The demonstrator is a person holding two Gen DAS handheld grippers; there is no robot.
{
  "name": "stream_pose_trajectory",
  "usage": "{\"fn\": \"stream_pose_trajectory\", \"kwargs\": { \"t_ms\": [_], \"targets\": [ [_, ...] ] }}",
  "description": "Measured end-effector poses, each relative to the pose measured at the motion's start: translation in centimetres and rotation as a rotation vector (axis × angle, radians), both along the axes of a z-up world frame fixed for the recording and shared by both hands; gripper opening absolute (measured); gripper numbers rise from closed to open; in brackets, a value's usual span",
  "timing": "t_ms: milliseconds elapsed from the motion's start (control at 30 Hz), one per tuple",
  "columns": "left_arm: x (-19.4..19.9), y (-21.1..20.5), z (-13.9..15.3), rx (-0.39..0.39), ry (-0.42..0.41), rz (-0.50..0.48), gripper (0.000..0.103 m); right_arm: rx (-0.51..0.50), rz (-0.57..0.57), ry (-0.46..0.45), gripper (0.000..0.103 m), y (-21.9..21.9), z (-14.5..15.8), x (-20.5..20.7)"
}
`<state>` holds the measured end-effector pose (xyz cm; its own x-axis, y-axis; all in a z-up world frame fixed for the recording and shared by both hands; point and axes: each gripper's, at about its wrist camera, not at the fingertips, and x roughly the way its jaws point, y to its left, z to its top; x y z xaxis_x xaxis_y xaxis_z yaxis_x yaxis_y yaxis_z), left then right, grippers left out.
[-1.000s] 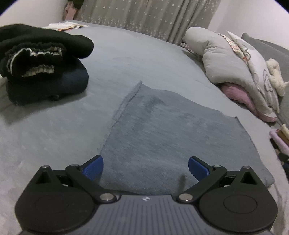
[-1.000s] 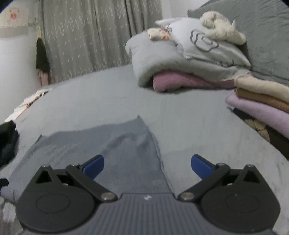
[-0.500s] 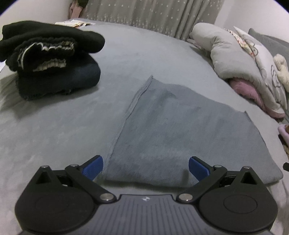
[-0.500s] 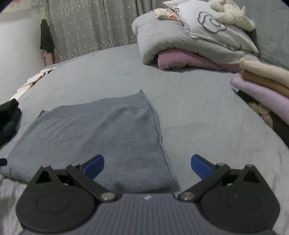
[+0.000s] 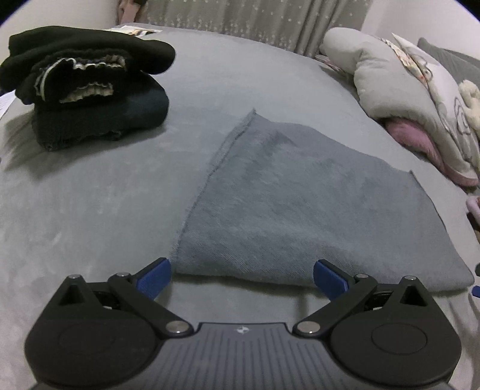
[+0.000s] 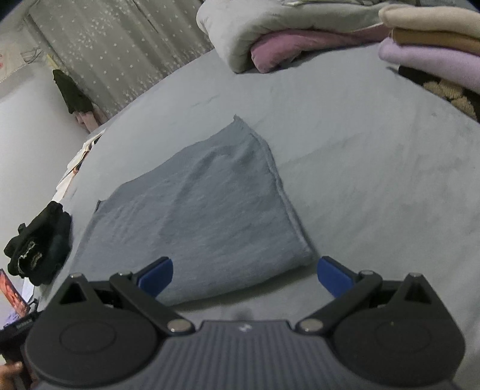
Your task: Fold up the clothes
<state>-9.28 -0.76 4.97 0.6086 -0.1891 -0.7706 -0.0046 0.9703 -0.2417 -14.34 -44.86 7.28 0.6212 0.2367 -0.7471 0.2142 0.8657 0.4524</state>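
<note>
**Both claws open at the near fold of a grey garment**

The grey folded garment (image 5: 315,210) is lying flat on the bed (image 5: 90,210), its thick folded edge facing the two claws and its seamed side edges running away toward the curtain (image 5: 255,24). It is sitting in open space, apart from every other pile, which is leaving room on each side for a further fold.

The left claw (image 5: 242,277) is hovering just short of the near edge with its blue fingers spread wide and nothing between them. The left finger (image 5: 154,277) is lining up beside the garment's near left corner; the right one is sitting at the edge further along.

The right claw (image 6: 244,274) is likewise spread and empty. Its span is bracketing the near right corner of the same garment (image 6: 204,210) (this view is tilted, so the bed looks sloped).

Judging from this placement, each claw is being positioned to take one near corner, so that the near half can be carried over the far half.

A stack of black folded clothes (image 5: 84,87) is resting well to the left, and pastel folded knits (image 6: 432,45) are sitting far right beside a grey bundled blanket (image 6: 270,27); these look like finished pieces set aside.
</note>
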Motion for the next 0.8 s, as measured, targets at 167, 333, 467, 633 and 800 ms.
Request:
{"fn": "stream_pose_trajectory", "kwargs": {
  "t_ms": [167, 333, 467, 633, 800],
  "targets": [
    [-0.3, -0.1, 0.2, -0.020, 0.006, -0.014, 0.101, 0.020, -0.018, 0.028, 0.103, 0.1, -0.4, 0.4],
    [0.2, 0.6, -0.6, -0.119, 0.050, -0.005, 0.101, 0.026, -0.032, 0.041, 0.103, 0.7, -0.9, 0.9],
    [0.8, 1.5, -1.3, -0.222, 0.074, 0.016, 0.102, 0.048, -0.060, 0.048, 0.103, 1.7, -1.5, 1.5],
    [1.6, 3.0, -1.8, -0.350, 0.061, 0.068, 0.102, 0.063, -0.075, 0.034, 0.103, 3.3, -2.0, 2.1],
    [2.1, 3.9, -2.1, -0.449, 0.061, 0.102, 0.102, 0.067, -0.110, 0.015, 0.103, 4.5, -2.5, 2.8]
  ]
}}
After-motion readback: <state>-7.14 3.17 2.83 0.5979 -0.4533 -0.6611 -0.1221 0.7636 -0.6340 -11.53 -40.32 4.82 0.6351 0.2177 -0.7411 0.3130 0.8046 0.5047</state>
